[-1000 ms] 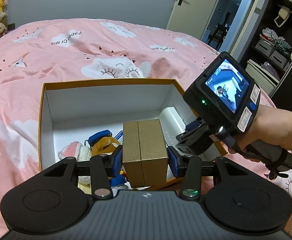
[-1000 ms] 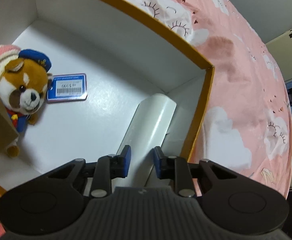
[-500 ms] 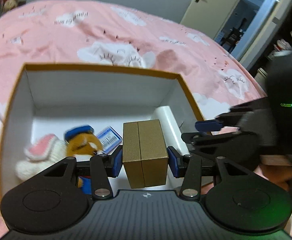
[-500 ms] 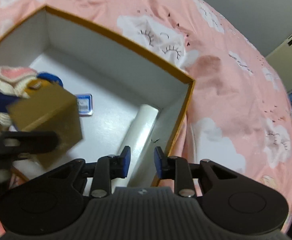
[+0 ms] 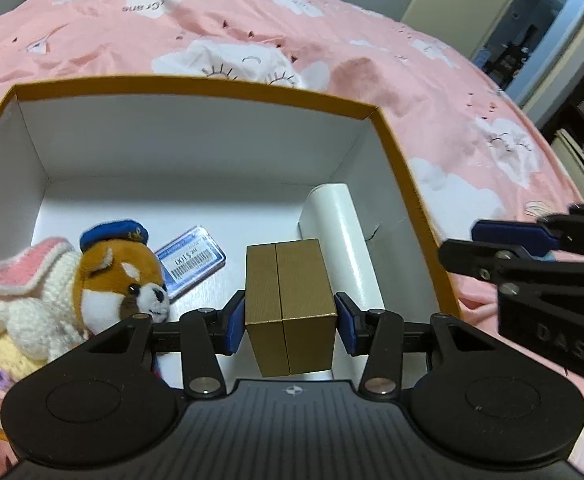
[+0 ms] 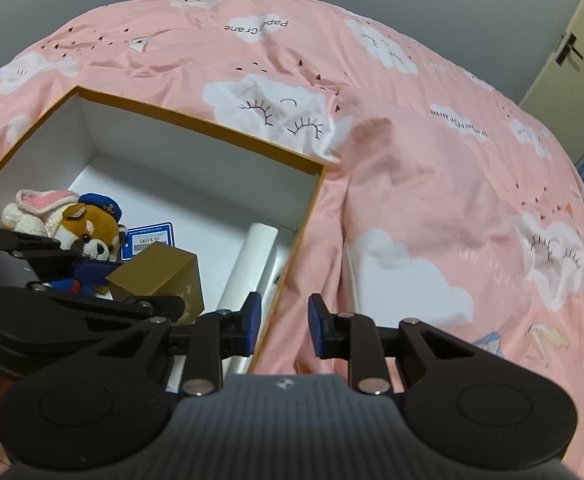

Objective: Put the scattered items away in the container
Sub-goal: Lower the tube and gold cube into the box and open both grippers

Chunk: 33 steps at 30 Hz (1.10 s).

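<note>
My left tool (image 5: 290,322) is clamped on the gold box (image 5: 289,306), both blue pads pressed flat against its sides, and I am holding it inside the open cardboard container (image 5: 195,84), low in the centre of the left frame. Just right of the box a white roll (image 5: 342,236) lies along the container's right wall. At lower left of the same frame sit the red panda plush (image 5: 119,276) with its blue cap and a knitted bunny (image 5: 23,300), touching each other, with a blue barcode tag (image 5: 191,260) just beside the panda. My right tool (image 6: 281,322) is apart, holding nothing, its pads over the container's right rim and the pink bed cover (image 6: 432,160). From the right view the box tilts slightly, but whether it touches the floor I cannot tell
</note>
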{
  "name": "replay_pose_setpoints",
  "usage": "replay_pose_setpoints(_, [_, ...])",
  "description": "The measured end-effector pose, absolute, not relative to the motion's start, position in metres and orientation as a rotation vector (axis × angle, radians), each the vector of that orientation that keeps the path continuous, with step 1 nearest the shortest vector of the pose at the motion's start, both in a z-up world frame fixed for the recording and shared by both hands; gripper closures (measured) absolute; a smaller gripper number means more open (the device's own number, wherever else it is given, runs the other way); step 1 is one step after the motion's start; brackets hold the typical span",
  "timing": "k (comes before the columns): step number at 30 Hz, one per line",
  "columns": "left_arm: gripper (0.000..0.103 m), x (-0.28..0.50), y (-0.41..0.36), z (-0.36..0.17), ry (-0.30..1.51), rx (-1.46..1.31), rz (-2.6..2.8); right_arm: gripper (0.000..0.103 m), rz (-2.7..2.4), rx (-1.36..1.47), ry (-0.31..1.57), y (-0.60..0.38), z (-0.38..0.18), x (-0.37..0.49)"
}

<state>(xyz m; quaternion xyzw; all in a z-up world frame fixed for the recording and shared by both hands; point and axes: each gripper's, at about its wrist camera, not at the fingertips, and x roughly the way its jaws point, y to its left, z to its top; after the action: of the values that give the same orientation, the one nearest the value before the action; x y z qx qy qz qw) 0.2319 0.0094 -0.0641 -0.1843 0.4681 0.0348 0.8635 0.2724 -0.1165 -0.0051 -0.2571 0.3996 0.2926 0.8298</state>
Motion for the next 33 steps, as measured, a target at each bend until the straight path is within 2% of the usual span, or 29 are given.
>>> replay_pose_setpoints(12, [0.048, 0.237, 0.003, -0.069, 1.045, -0.422, 0.023, 0.07, 0.618, -0.474, 0.852, -0.138, -0.013, 0.276])
replay_pose_setpoints(14, [0.064, 0.237, 0.005, -0.069, 1.06, -0.426, 0.024, 0.071, 0.615, -0.468, 0.864, -0.139, -0.016, 0.276])
replay_pose_setpoints(17, [0.069, 0.238, 0.005, -0.071, 1.068, -0.424, 0.024, 0.071, 0.614, -0.451, 0.892, -0.142, -0.02, 0.278])
replay_pose_setpoints(24, [0.069, 0.239, 0.002, -0.074, 1.081, -0.431, 0.006, 0.075, 0.616, -0.435, 0.931, -0.141, -0.026, 0.279])
replay_pose_setpoints(33, [0.069, 0.234, -0.003, -0.066, 1.078, -0.329, 0.013, 0.075, 0.616, -0.44, 0.928, -0.143, -0.026, 0.276])
